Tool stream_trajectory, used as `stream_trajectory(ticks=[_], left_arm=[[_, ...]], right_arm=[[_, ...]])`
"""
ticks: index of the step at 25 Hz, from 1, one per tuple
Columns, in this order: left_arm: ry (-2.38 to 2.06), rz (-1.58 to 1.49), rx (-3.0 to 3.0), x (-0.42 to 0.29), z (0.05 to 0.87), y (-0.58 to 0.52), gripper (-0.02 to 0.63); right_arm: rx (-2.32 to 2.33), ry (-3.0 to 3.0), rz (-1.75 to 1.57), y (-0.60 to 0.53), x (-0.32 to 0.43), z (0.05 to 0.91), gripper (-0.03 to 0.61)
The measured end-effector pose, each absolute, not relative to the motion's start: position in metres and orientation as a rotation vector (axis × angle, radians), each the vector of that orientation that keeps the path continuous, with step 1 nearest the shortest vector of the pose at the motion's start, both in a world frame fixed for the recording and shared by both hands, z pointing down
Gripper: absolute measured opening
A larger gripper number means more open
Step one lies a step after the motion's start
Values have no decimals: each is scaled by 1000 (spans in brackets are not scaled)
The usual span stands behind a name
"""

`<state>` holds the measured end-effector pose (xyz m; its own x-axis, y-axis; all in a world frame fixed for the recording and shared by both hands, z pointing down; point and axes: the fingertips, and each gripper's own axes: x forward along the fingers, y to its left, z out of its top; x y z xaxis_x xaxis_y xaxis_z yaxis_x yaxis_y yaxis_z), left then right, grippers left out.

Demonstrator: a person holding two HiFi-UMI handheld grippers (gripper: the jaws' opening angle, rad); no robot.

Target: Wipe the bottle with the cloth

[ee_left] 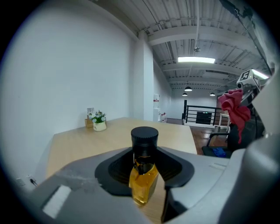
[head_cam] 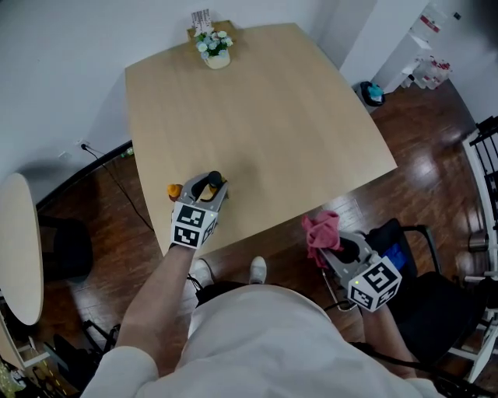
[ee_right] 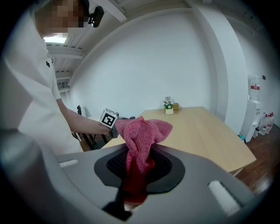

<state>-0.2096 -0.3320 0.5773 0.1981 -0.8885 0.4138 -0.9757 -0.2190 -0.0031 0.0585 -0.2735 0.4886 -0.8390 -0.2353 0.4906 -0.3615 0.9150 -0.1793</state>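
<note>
A small amber bottle (ee_left: 143, 181) with a black cap stands upright on the light wooden table (head_cam: 272, 116) near its front left edge. My left gripper (ee_left: 144, 175) has its jaws either side of it, and a strip of table shows between the bottle and the right jaw. In the head view the bottle (head_cam: 208, 186) sits at that gripper's (head_cam: 210, 183) tips. My right gripper (head_cam: 331, 250) hangs off the table's front edge, shut on a bunched pink-red cloth (head_cam: 320, 232). The cloth (ee_right: 142, 135) sticks up out of that gripper (ee_right: 135, 175).
A white pot of flowers (head_cam: 215, 50) and a small card holder (head_cam: 202, 19) stand at the table's far edge. A dark chair (head_cam: 424, 256) is by my right gripper. A round table (head_cam: 17, 249) is at the left. The floor is dark wood.
</note>
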Motion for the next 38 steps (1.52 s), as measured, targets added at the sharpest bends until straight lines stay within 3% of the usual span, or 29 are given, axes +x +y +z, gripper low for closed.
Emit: stream_trajectory(ticks=[9,14,22,30,38], left_arm=[[-1897,490,2217,-215,537,-315,213],[-1969,427,2207,-199,493,-261,209],[-1858,613,2118,-183,506,-132,178],[-1743,552,2183,-207,504,-28,169],[-1634,446,2324,-220,477,139,160]], right_arm=[[381,-2639,349,-268,46,488,86],[313,-2687,350,-263,38,489,86],[156,-2748,343,-228,3,501,86],[255,-2752,333,-136,-24,494,86],[438,-2789,431,35,-40,485,86]])
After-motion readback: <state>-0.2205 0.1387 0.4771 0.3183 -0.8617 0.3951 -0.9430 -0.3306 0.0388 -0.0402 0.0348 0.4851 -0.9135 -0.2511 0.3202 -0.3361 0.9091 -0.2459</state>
